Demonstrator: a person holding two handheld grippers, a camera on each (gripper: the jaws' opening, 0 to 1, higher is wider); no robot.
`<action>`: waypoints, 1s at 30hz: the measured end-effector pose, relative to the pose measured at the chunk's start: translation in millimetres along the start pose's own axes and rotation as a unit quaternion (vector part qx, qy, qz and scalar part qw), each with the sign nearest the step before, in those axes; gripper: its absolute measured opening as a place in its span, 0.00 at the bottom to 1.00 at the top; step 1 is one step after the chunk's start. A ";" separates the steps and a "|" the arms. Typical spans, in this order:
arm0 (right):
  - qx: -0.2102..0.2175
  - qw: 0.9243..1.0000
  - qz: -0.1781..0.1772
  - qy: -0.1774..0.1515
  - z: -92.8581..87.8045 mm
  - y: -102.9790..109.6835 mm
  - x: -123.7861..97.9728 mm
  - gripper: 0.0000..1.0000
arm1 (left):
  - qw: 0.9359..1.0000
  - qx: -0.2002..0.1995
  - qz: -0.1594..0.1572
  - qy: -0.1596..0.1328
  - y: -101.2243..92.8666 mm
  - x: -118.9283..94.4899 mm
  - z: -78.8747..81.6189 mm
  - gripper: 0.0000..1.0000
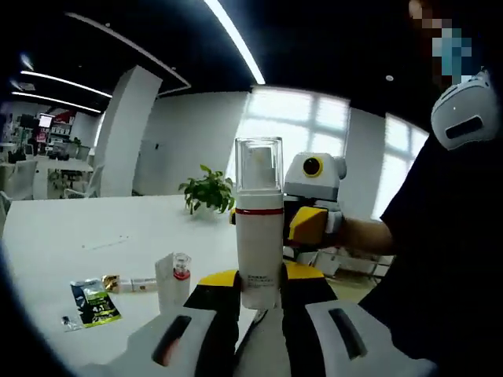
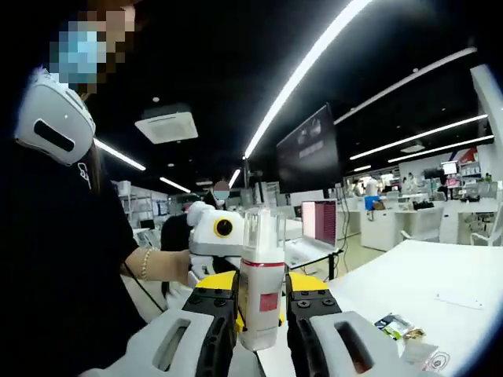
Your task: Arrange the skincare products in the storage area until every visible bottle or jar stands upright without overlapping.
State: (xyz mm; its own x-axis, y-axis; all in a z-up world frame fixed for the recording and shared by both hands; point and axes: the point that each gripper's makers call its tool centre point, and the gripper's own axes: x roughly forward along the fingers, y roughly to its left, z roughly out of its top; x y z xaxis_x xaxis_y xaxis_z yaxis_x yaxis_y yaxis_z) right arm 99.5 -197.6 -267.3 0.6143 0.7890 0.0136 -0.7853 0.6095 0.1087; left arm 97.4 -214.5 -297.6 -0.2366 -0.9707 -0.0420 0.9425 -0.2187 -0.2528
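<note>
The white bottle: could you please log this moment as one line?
left claw: shut on white bottle | right claw: shut on same bottle | bottle: upright | sachet: flat on table

The left gripper (image 1: 260, 292) and the right gripper (image 2: 260, 306) are raised facing each other, each held in one of the person's hands (image 2: 167, 267), jaws closed against the same white pump bottle (image 1: 259, 236).
</note>
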 end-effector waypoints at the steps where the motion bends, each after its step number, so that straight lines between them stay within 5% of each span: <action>1: 0.004 1.000 0.005 -0.001 1.4 0.3 -0.4 0.16 | 1.000 0.004 -0.004 0.003 0.2 -0.8 1.5 0.19; 15: 0.046 0.995 0.083 0.030 -5.5 13.1 6.6 0.13 | 0.994 0.022 -0.062 0.086 -13.7 5.9 -21.5 0.19; 25: 0.050 0.998 0.032 0.008 -0.9 0.2 4.3 0.09 | 0.994 0.018 -0.068 0.079 -13.0 7.4 -16.1 0.19; 30: 0.052 0.996 -0.070 -0.011 4.6 -36.3 0.6 0.09 | 0.995 0.071 0.035 0.067 16.0 10.1 -7.7 0.23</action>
State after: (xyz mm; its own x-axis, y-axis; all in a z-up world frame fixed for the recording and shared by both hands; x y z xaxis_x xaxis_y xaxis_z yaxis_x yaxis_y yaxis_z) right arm 128.7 -219.6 -266.7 0.7192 0.6947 0.0128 -0.6807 0.7008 0.2133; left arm 108.3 -227.1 -309.6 -0.1894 -0.9641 -0.1860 0.9794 -0.1719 -0.1060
